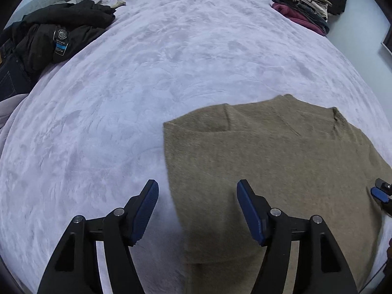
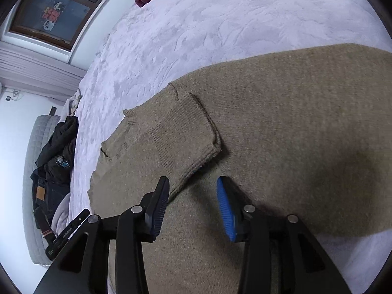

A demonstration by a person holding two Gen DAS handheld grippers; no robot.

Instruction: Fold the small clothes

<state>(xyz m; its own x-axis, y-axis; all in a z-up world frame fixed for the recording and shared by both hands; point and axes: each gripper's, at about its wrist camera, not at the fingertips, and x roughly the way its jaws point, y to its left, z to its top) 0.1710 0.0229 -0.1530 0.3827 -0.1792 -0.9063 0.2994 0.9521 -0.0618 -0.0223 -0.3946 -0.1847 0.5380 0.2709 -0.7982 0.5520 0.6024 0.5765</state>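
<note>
An olive sweater [image 1: 281, 161] lies partly folded near the bed's [image 1: 147, 85] front edge as the left gripper [image 1: 197, 210] and right gripper [image 2: 193, 208] hover spread and empty; its folded-in sleeve [image 2: 186, 134] could slip open if snagged.
</note>
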